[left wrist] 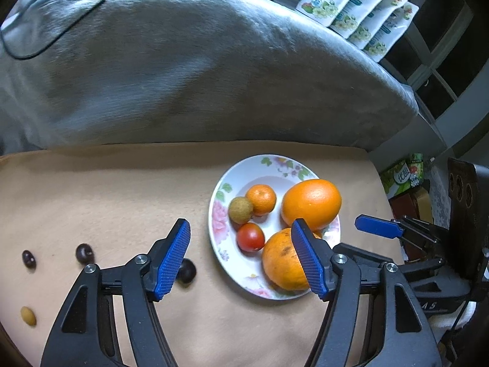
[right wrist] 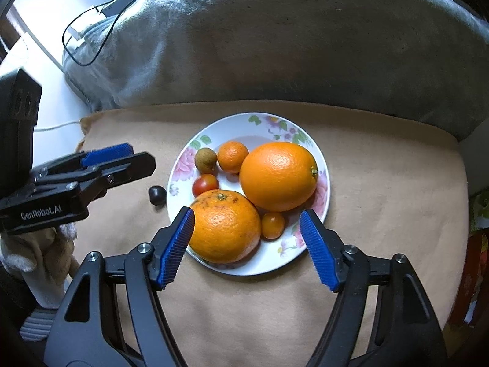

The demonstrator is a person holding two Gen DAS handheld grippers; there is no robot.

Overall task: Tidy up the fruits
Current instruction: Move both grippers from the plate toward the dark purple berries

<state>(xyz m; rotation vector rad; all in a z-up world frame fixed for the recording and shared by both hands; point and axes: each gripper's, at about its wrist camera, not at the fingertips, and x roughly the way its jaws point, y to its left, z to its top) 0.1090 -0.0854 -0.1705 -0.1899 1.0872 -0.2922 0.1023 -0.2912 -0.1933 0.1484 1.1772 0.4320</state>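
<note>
A floral plate (left wrist: 266,159) (right wrist: 244,118) on the tan cloth holds a large orange (right wrist: 279,176), a speckled orange (right wrist: 224,226), a mandarin (right wrist: 233,156), a brownish longan (right wrist: 205,160), a red tomato (right wrist: 205,183) and a small orange fruit (right wrist: 273,224). My right gripper (right wrist: 247,214) hangs open over the plate's near side, with the speckled orange beside its left pad and ungripped. My left gripper (left wrist: 240,226) is open above the plate's left edge and holds nothing. Just left of the plate lies a dark round fruit (left wrist: 186,270) (right wrist: 157,195).
Two more dark fruits (left wrist: 85,253) (left wrist: 29,258) and a small yellow one (left wrist: 28,316) lie on the cloth (left wrist: 122,198) further left. A grey blanket (left wrist: 183,61) with a black cable rises behind. Pouches (left wrist: 357,6) stand at the back right.
</note>
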